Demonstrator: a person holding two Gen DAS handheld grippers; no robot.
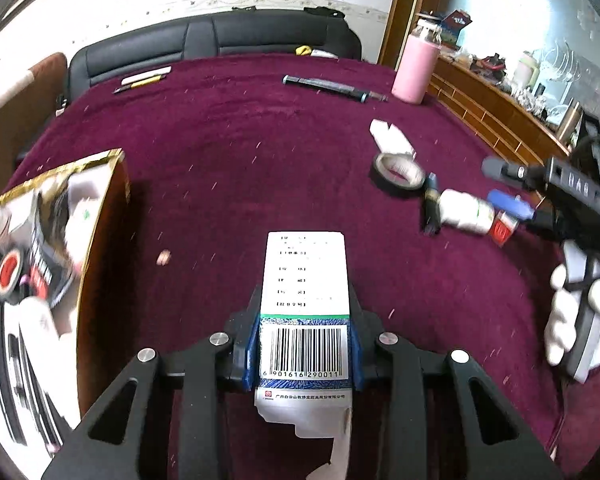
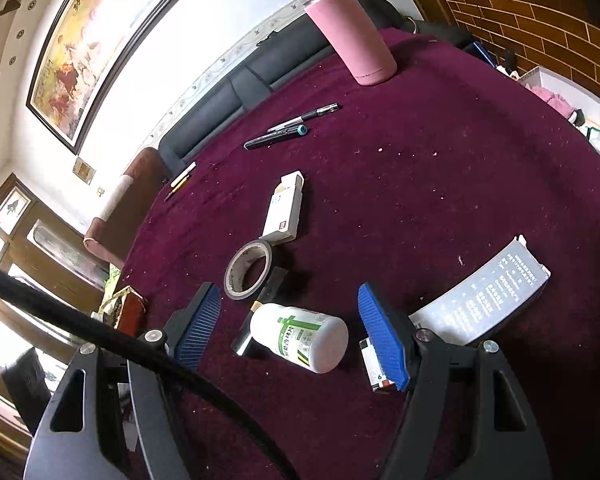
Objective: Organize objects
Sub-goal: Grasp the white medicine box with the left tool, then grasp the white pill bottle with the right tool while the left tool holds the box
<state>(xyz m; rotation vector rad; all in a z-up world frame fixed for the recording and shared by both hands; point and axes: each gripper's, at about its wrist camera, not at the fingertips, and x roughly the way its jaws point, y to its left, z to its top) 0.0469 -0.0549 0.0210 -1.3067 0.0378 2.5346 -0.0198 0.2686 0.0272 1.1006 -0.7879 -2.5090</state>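
My left gripper (image 1: 305,322) is shut on a white medicine box (image 1: 305,276) with a barcode; the blue pads press on its two long sides, and the box sticks out forward above the maroon tablecloth (image 1: 240,140). In the right wrist view a white pill bottle (image 2: 300,336) with a green label lies on its side between the blue pads of my right gripper (image 2: 290,320), which stands open and does not touch it. The left wrist view also shows the right gripper (image 1: 500,188) at the far right, held by a white-gloved hand (image 1: 576,320), over the same bottle (image 1: 464,212).
A gold-rimmed brown box (image 1: 100,240) holding several items stands at the left. Near the bottle lie a tape roll (image 2: 247,276), a black stick (image 2: 266,300), a small red-and-white box (image 2: 374,372), a grey printed carton (image 2: 484,300) and a white carton (image 2: 284,210). Pens (image 2: 288,128) and a pink flask (image 2: 352,36) sit farther back.
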